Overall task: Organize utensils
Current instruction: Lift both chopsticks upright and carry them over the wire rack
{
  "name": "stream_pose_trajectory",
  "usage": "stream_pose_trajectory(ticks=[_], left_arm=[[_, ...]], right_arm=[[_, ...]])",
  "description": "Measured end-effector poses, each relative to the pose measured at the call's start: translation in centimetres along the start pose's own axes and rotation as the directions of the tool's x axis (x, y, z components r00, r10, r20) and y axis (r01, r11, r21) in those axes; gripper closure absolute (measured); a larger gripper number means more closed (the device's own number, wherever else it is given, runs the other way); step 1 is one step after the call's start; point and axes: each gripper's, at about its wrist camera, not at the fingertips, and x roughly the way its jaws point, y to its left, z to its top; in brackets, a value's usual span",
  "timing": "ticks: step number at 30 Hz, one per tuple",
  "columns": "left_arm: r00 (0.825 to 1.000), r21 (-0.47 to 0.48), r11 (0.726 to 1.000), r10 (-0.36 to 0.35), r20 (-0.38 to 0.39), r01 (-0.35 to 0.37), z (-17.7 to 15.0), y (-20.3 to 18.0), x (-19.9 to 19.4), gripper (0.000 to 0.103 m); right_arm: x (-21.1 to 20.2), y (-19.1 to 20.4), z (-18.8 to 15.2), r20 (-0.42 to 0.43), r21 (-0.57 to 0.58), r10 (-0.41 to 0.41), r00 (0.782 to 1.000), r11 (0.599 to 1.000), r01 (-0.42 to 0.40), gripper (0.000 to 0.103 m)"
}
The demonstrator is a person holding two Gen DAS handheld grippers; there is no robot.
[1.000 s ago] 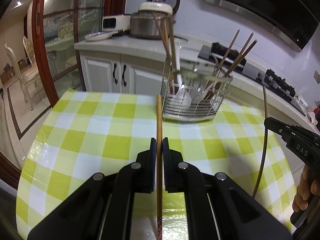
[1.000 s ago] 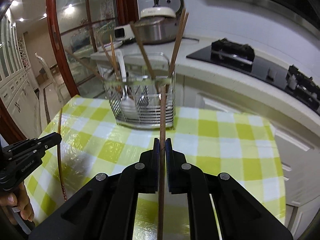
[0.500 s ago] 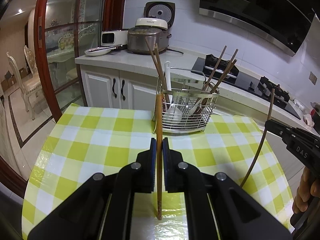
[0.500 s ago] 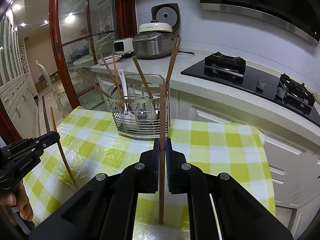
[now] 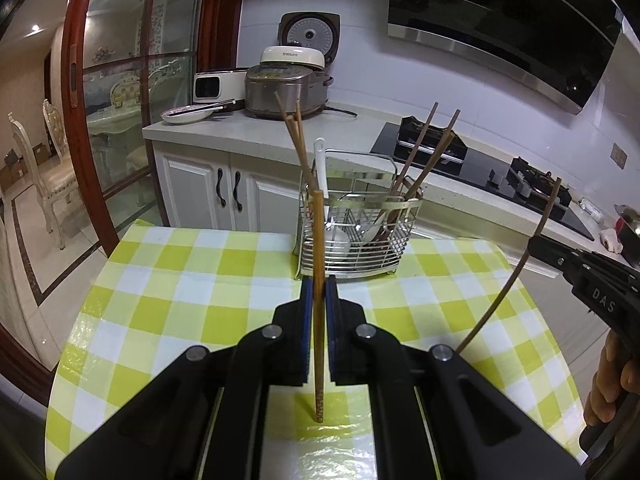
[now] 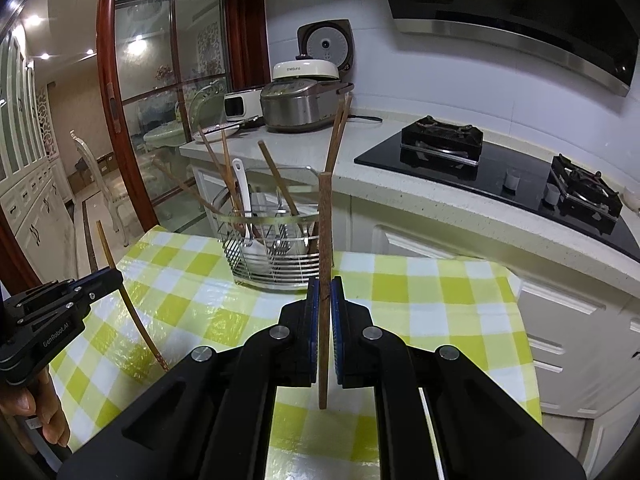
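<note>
My left gripper (image 5: 319, 286) is shut on a light wooden chopstick (image 5: 318, 248) that stands nearly upright between its blue pads, above the checked table. My right gripper (image 6: 325, 286) is shut on a darker brown chopstick (image 6: 324, 224), also held upright. Beyond both, at the table's far edge, stands a wire utensil basket (image 5: 356, 254) (image 6: 256, 266) holding several chopsticks and a white spoon. In the left wrist view the right gripper (image 5: 538, 246) shows at the right edge with its chopstick (image 5: 516, 274). In the right wrist view the left gripper (image 6: 116, 276) shows at the left with its chopstick (image 6: 132, 306).
The table (image 5: 168, 280) has a yellow and white checked cloth. Behind it runs a white kitchen counter (image 6: 384, 168) with a rice cooker (image 5: 286, 88), a plate (image 5: 182, 115) and a gas hob (image 6: 516, 180). A person's hand (image 5: 610, 384) holds the right gripper. A glass door (image 5: 116, 92) is at the left.
Both grippers have risen and drawn back from the basket with their chopsticks, whose lower ends are now well off the table. The basket looks smaller and farther away.
</note>
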Motion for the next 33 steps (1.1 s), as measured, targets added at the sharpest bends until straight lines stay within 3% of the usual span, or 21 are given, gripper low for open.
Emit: stream_pose_trajectory(ticks=[12,26,33], left_arm=[[0.998,0.031,0.999,-0.045,0.052,0.043,5.0,-0.8,0.0,0.097],[0.98,0.075,0.994,-0.097,0.176,0.085,13.7,-3.4,-0.9,0.097],[0.975,0.067,0.994,-0.093,0.203,0.081,16.6,-3.7,-0.2,0.097]], right_arm=[[-0.3,0.0,5.1,0.052,-0.015,-0.019,0.998,1.0,0.02,0.095],[-1.9,0.7,14.9,0.169,-0.06,-0.018,0.985,0.998,0.028,0.095],[-2.2,1.3,19.0,0.219,-0.068,0.005,0.976,0.998,0.01,0.095]])
